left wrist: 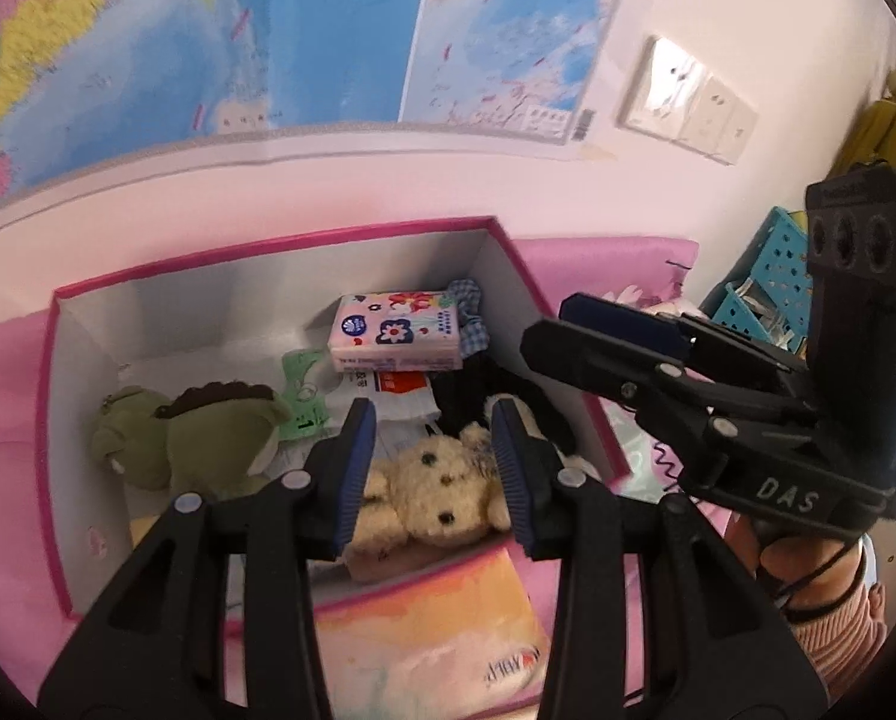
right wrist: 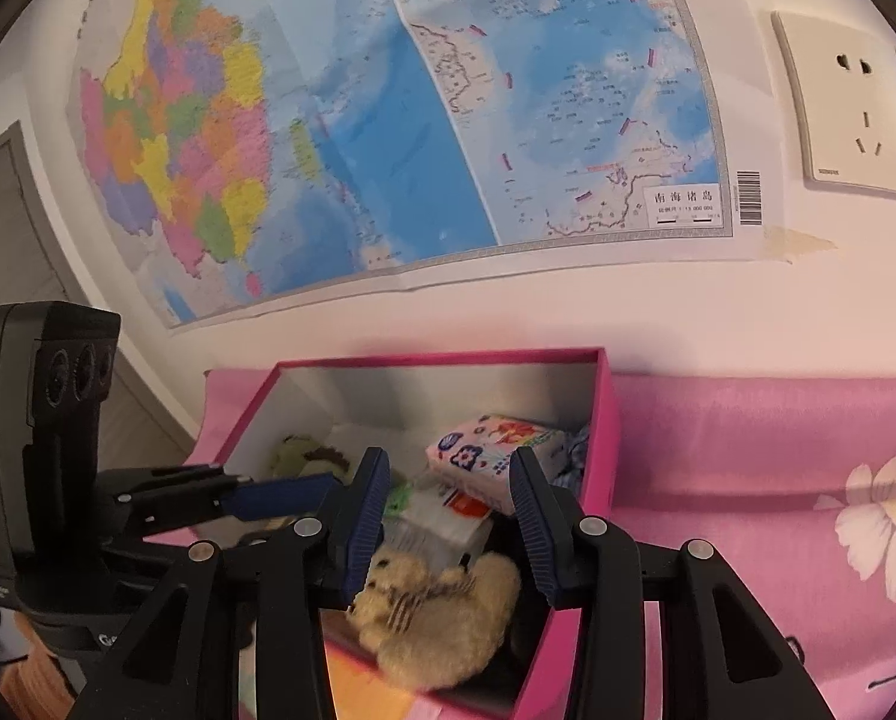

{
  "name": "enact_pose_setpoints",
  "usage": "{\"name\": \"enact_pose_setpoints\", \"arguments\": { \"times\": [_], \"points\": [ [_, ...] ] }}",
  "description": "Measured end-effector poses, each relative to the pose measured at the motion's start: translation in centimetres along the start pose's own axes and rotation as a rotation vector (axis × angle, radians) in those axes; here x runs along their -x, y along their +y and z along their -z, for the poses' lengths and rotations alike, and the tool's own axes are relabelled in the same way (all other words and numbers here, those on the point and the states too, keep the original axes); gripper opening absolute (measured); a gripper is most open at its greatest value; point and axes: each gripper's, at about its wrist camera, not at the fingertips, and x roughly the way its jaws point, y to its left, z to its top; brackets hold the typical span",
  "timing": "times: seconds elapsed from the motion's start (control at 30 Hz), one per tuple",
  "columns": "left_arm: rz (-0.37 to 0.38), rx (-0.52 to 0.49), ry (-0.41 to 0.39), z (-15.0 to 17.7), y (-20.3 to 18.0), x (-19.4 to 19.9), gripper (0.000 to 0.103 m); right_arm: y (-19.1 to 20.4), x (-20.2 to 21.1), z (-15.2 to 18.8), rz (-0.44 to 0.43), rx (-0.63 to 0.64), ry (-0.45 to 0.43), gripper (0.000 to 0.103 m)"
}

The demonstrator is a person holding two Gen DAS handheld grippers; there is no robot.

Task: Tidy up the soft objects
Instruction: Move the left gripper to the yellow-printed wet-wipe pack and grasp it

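**A:** Where's the teddy bear [left wrist: 433, 489] now?

**B:** In the pink box [left wrist: 58, 360], at its near end, lying on the other things. A green plush toy [left wrist: 190, 441] lies to its left, and a tissue pack [left wrist: 397, 333] sits farther back against the right wall.

**A:** And the grippers?

**B:** Both hover above the near end of the box. The left gripper [left wrist: 430, 468] has its fingers apart with nothing between the pads; the bear shows in the gap, but below them, I'd judge, not touched. The right gripper [right wrist: 448, 522] is also spread and empty, with the bear [right wrist: 442, 612] low in its gap.

**A:** Which one is nearer?

**B:** Hard to separate them. In the left view the bear's face sits squarely between the pads, so I'd say the left is better lined up. The right gripper reaches in over the right wall of the box.

**A:** How does the bear lie?

**B:** Tipped over, head toward the left gripper, its body running roughly left to right across the box. From the right view, head is to the left. If the bear is meant to stay, the coming move is likely a withdrawal away from the box; if it needs shifting, the fingers must drop straight down.
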Motion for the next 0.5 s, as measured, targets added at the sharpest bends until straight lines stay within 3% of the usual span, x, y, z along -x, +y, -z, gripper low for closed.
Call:
{"name": "enact_pose_setpoints", "arguments": {
  "times": [0.07, 0.17, 0.3, 0.5],
  "points": [
    [0.020, -0.010, -0.029, 0.5, -0.2, 1.2, 0.043, 0.3, 0.8, 0.5, -0.009, 0.011, -0.002, 0.045],
    [0.050, -0.039, -0.091, 1.8, 0.0, 4.1, 0.051, 1.0, 2.2, 1.4, -0.040, 0.033, -0.008, 0.055],
    [0.079, -0.072, -0.152, 4.1, -0.2, 7.6, 0.052, 2.1, 4.4, 2.8, -0.095, 0.058, -0.007, 0.070],
    [0.073, -0.121, -0.155, 9.1, -0.6, 10.0, 0.057, 3.1, 8.1, 6.2, -0.166, 0.078, 0.003, 0.079]
  ]
}}
